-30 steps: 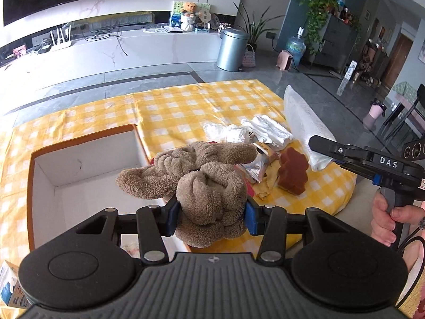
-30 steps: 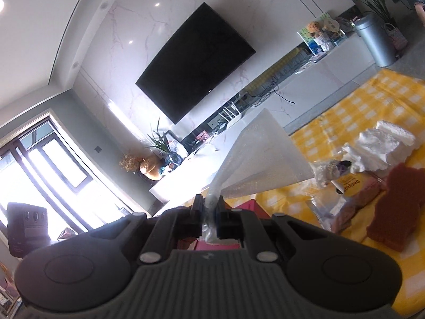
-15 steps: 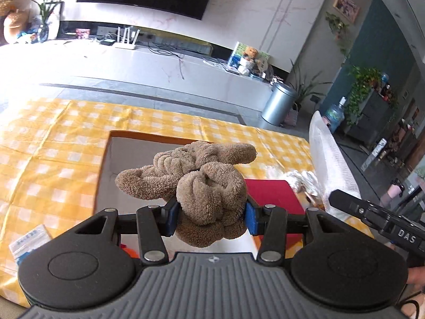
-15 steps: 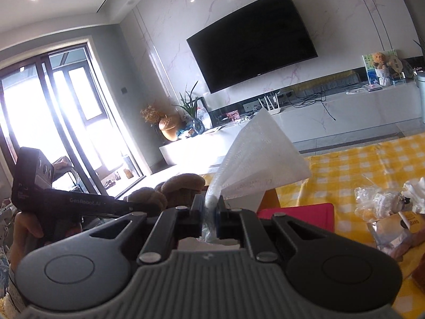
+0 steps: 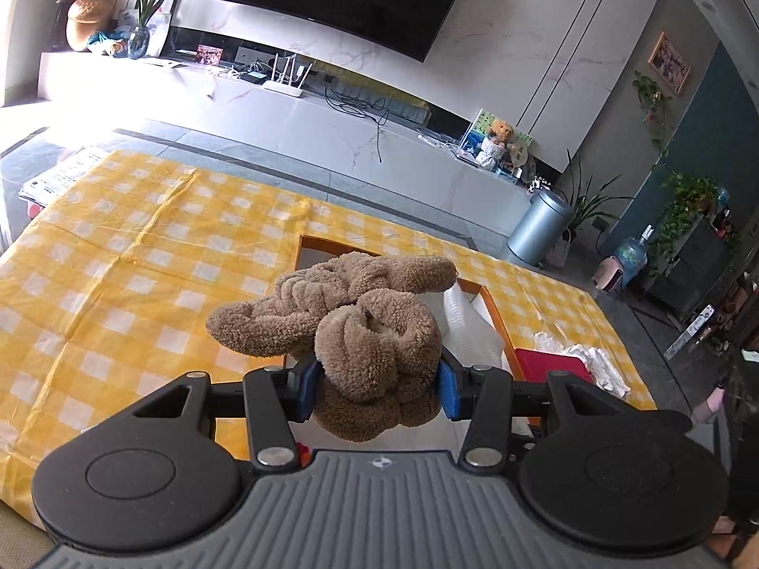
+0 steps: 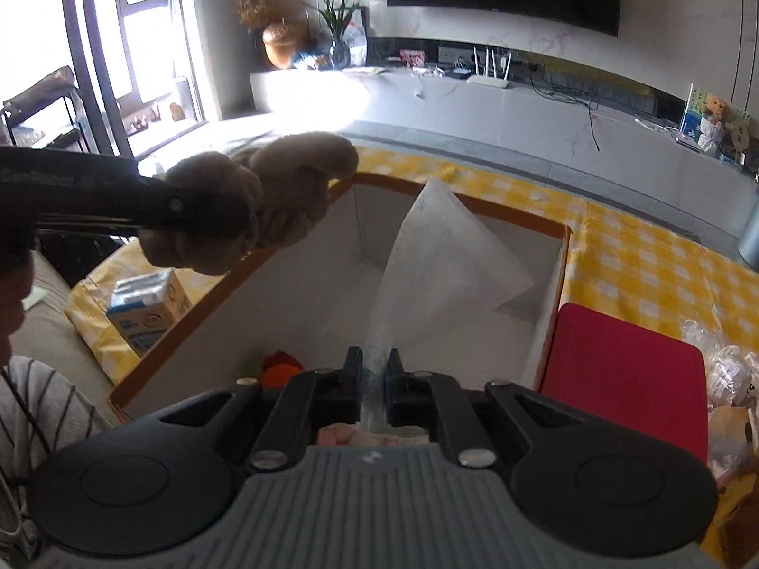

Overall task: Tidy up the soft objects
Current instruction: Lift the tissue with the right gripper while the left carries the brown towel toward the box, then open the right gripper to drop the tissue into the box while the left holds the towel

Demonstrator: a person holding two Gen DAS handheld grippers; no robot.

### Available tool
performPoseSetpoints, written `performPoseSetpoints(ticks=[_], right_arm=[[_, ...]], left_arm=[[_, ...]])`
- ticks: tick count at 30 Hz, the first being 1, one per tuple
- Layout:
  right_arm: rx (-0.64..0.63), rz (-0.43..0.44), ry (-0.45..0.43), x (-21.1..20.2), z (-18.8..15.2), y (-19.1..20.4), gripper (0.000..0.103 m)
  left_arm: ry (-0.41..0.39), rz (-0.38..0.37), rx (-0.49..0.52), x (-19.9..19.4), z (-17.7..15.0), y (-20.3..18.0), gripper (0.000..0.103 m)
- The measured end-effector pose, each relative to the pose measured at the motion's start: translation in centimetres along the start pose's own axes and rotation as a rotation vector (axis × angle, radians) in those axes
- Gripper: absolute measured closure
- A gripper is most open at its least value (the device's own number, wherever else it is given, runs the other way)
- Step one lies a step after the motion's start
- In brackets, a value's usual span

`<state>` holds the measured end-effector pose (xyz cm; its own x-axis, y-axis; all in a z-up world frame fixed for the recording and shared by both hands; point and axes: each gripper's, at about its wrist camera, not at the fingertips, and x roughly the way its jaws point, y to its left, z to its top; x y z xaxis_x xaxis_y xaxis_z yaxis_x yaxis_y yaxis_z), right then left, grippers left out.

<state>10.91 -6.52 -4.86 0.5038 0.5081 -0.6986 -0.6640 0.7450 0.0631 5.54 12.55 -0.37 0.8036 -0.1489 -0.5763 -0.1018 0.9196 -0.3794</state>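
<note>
My left gripper (image 5: 374, 391) is shut on a brown fluffy plush toy (image 5: 351, 322) and holds it above the near left rim of an open box with orange edges and white inside (image 6: 303, 284). The toy also shows in the right wrist view (image 6: 265, 199), with the left gripper's black body in front of it. My right gripper (image 6: 374, 379) is shut on a white bubble-wrap sheet (image 6: 441, 256) that hangs over the box's interior. The sheet also shows in the left wrist view (image 5: 467, 327). A red-orange soft thing (image 6: 280, 367) lies in the box's near corner.
A yellow checked cloth (image 5: 142, 261) covers the table. A red flat pad (image 6: 621, 370) lies right of the box. Crumpled clear plastic bags (image 6: 726, 370) sit at the far right. A small blue-white carton (image 6: 147, 308) stands left of the box.
Both grippers swung left from the pile of items to over the box. The plush toy and the bubble-wrap sheet moved with them, still gripped.
</note>
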Motion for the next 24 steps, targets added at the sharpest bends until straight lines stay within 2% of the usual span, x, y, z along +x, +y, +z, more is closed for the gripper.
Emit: performPoseSetpoints(ticks=[4, 6, 9, 12, 13, 16, 24], right_arm=[[-0.07, -0.125, 0.113, 3.8, 0.3, 0.8, 0.096], [-0.113, -0.204, 0.132, 4.8, -0.1, 1.1, 0.096], [-0.123, -0.214, 0.144, 4.6, -1.3, 1.0, 0.096], [-0.17, -0.271, 0.18, 4.1, -2.6, 1.3, 0.099], [-0.184, -0.259, 0.181, 3.4, -2.9, 1.7, 0.096], [-0.212, -0.209, 0.182, 1.2, -3.5, 3.3, 0.096], [-0.181, -0.262, 0.204, 0.5, -4.0, 2.6, 0.094]], left_arm=[[0.013, 0.0, -0.028, 0.1, -0.2, 1.3, 0.048], [0.014, -0.012, -0.026, 0.0, -0.2, 1.5, 0.048], [0.012, -0.013, -0.019, 0.1, -0.3, 1.5, 0.048], [0.019, -0.012, -0.014, 0.6, -0.3, 1.3, 0.047], [0.022, -0.011, -0.011, 0.6, -0.3, 1.3, 0.047], [0.026, -0.006, -0.002, 0.8, -0.4, 1.1, 0.047], [0.042, -0.024, -0.035, 0.2, -0.3, 1.3, 0.046]])
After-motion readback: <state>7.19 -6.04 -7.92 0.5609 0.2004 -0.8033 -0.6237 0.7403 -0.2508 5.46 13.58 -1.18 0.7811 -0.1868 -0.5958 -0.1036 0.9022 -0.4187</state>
